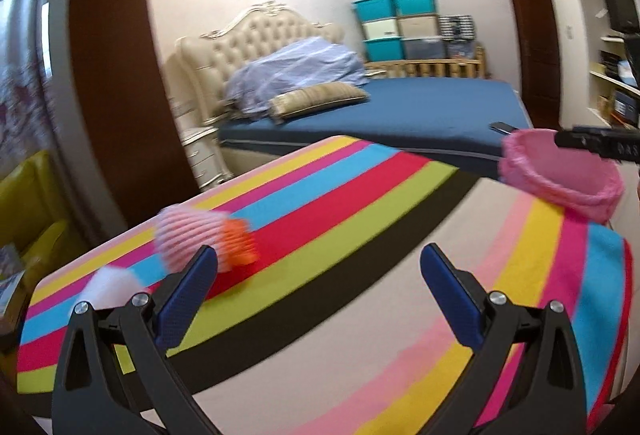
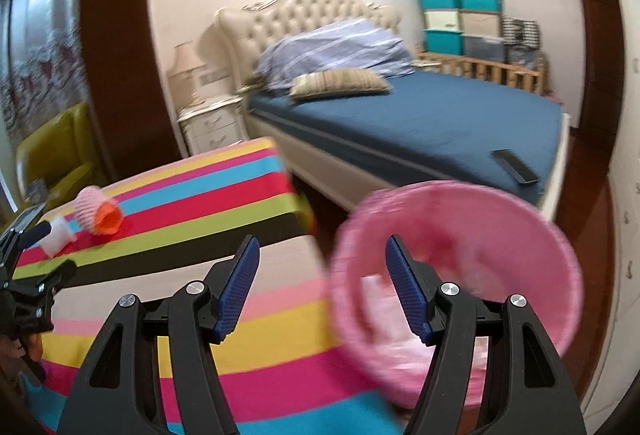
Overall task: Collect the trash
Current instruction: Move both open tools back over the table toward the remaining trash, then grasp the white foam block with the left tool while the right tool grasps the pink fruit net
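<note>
Pink foam sleeve (image 1: pixel 188 235) just beyond left jaws, apart

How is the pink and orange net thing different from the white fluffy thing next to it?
The net is pink with an orange end; the wad is plain white. The net is bigger and ribbed, shaped like a tube lying on its side; the wad is a small, smooth-looking lump. The wad lies nearer the left tool. Both rest on the striped cloth, outside the pink bin.
</note>
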A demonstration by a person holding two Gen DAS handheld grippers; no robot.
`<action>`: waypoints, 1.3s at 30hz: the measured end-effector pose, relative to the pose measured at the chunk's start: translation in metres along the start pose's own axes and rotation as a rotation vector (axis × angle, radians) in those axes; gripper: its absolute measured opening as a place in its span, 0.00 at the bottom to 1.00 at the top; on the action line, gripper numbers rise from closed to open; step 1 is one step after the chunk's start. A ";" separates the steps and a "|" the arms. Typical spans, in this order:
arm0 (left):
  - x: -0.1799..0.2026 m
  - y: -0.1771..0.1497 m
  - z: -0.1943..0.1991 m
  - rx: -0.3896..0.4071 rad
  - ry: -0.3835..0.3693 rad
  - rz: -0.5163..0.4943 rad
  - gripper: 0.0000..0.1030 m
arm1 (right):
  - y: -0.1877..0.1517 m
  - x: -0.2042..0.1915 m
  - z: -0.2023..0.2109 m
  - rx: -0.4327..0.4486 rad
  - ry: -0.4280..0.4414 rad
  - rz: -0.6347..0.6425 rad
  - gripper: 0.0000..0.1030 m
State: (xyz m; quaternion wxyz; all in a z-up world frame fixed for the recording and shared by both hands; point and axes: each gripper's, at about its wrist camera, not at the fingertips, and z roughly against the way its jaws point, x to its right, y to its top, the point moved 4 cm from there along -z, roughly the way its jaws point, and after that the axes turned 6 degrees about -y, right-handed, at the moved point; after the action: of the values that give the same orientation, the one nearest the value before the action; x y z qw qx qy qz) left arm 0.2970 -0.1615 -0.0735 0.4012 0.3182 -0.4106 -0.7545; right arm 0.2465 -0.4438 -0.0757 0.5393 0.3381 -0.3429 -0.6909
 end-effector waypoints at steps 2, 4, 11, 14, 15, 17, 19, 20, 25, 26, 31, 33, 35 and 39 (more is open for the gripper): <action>-0.025 -0.004 0.005 -0.007 0.036 0.029 0.95 | -0.002 -0.024 -0.007 -0.018 0.032 0.025 0.62; -0.045 -0.005 0.009 -0.011 0.066 0.046 0.95 | -0.004 -0.052 -0.014 -0.036 0.073 0.051 0.62; -0.123 -0.022 0.028 -0.028 0.191 0.102 0.95 | -0.009 -0.140 -0.031 -0.091 0.183 0.153 0.64; -0.153 -0.026 0.032 -0.048 0.228 0.149 0.95 | -0.009 -0.172 -0.033 -0.102 0.221 0.213 0.64; -0.165 -0.028 0.034 -0.055 0.243 0.168 0.95 | -0.010 -0.180 -0.034 -0.102 0.230 0.227 0.64; -0.190 -0.031 0.036 -0.068 0.263 0.199 0.95 | -0.009 -0.199 -0.032 -0.101 0.254 0.249 0.64; -0.208 -0.034 0.036 -0.080 0.273 0.210 0.95 | -0.010 -0.210 -0.032 -0.102 0.270 0.264 0.64; -0.218 -0.036 0.032 -0.092 0.278 0.213 0.95 | -0.012 -0.216 -0.032 -0.104 0.278 0.274 0.64; -0.239 -0.046 0.004 -0.158 0.245 0.215 0.95 | -0.017 -0.243 -0.031 -0.115 0.311 0.319 0.64; -0.240 -0.048 -0.001 -0.167 0.230 0.222 0.95 | -0.017 -0.249 -0.031 -0.116 0.318 0.327 0.64; -0.241 -0.050 -0.020 -0.219 0.139 0.247 0.82 | -0.014 -0.269 -0.035 -0.116 0.338 0.350 0.65; -0.244 -0.051 -0.025 -0.237 0.119 0.256 0.76 | -0.010 -0.278 -0.040 -0.121 0.349 0.352 0.66; -0.242 -0.052 -0.030 -0.260 0.108 0.262 0.60 | -0.009 -0.287 -0.046 -0.128 0.352 0.356 0.66; -0.240 -0.052 -0.028 -0.243 0.101 0.268 0.31 | -0.006 -0.305 -0.058 -0.136 0.354 0.362 0.66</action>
State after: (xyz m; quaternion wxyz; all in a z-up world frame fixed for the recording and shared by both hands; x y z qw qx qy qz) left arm 0.4159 0.0542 -0.0954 0.5538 0.2471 -0.3344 -0.7214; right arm 0.3495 -0.1511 -0.0818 0.7273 0.3498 -0.2509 -0.5346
